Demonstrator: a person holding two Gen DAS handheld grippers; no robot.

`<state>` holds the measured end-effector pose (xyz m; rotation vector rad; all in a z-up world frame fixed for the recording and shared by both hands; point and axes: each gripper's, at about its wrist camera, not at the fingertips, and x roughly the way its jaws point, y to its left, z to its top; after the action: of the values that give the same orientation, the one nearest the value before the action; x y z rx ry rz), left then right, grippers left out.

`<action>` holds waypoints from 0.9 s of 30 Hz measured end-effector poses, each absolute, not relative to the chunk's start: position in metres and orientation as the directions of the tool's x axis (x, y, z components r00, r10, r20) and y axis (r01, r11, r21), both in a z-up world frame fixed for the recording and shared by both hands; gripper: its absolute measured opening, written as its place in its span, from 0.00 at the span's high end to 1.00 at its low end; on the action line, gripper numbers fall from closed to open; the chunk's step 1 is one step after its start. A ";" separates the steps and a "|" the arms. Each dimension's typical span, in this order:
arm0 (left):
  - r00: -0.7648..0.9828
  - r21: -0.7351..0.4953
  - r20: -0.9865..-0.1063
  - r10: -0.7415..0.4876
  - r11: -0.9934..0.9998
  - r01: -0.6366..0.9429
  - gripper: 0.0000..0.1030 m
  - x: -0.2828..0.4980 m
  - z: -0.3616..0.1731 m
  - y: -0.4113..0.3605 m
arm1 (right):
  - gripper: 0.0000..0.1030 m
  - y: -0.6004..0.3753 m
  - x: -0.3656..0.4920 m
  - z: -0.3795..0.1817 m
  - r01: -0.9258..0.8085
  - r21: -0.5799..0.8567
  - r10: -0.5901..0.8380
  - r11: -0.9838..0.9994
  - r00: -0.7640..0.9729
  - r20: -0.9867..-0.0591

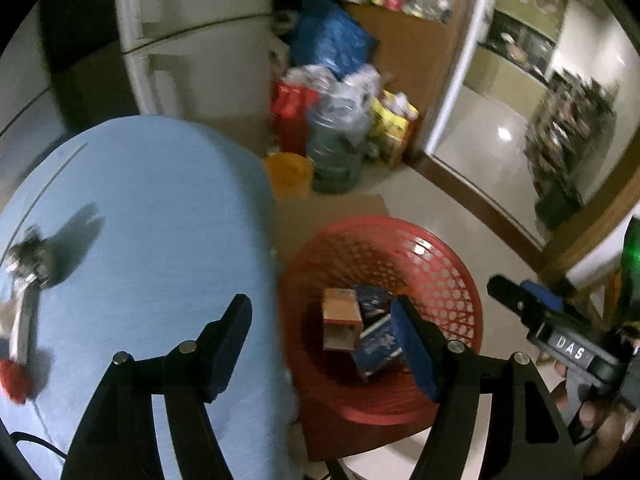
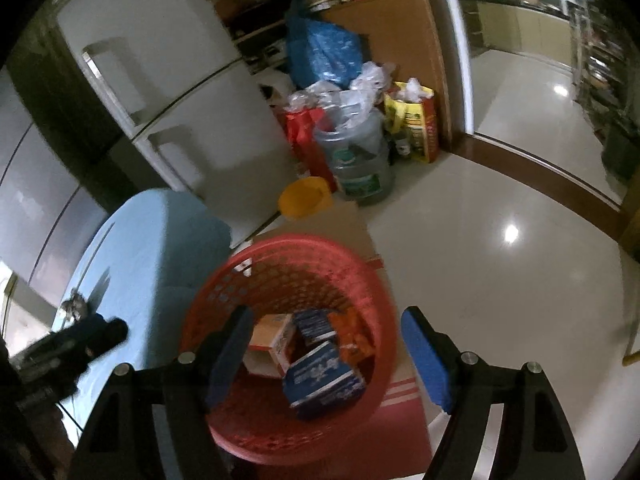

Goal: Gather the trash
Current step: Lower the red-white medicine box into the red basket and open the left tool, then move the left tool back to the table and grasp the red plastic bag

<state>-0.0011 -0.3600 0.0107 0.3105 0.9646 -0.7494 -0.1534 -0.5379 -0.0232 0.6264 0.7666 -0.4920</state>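
"DAS" legible on right tongs (image 1: 516, 296). Both tongs, left (image 1: 324, 320) too, released and empty above red basket (image 2: 360, 280); inside, blue box (image 2: 324, 380) lying diagonally beside orange carton (image 2: 276, 336).

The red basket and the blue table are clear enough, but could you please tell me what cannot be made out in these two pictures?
- Left wrist view: the silvery item with a red end on the blue table is blurred and cut by the left edge; unidentifiable.
- Both views: print on the blue boxes in the red basket is too blurred to read.
- Right wrist view: the basket's floor is partly hidden by the right gripper.
- Left wrist view: the green object is cut by the right edge.
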 end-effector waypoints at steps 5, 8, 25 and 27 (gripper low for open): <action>0.420 -0.103 -0.811 -0.408 0.805 0.584 0.30 0.012 0.022 -0.283 | 0.22 -0.494 -0.125 -0.015 0.522 0.341 -0.116 0.782 0.659 -0.743; 0.472 -0.088 -0.808 -0.353 0.864 0.496 0.30 0.017 0.022 -0.231 | 0.22 -0.458 -0.099 -0.010 0.444 0.338 -0.060 0.830 0.674 -0.737; 0.573 -0.034 -0.818 -0.040 0.999 0.022 0.30 0.037 -0.012 0.004 | 0.22 -0.245 -0.001 -0.016 0.018 0.289 0.221 0.957 0.600 -0.769; 0.565 -0.046 -0.824 -0.035 0.999 -0.005 0.30 0.039 -0.017 0.015 | 0.22 -0.230 0.006 -0.022 -0.003 0.287 0.235 0.958 0.582 -0.779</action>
<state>0.0391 0.0147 -0.0167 -0.0448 0.9703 -0.0181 0.0055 -0.2296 -0.0219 0.2670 0.9423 0.1410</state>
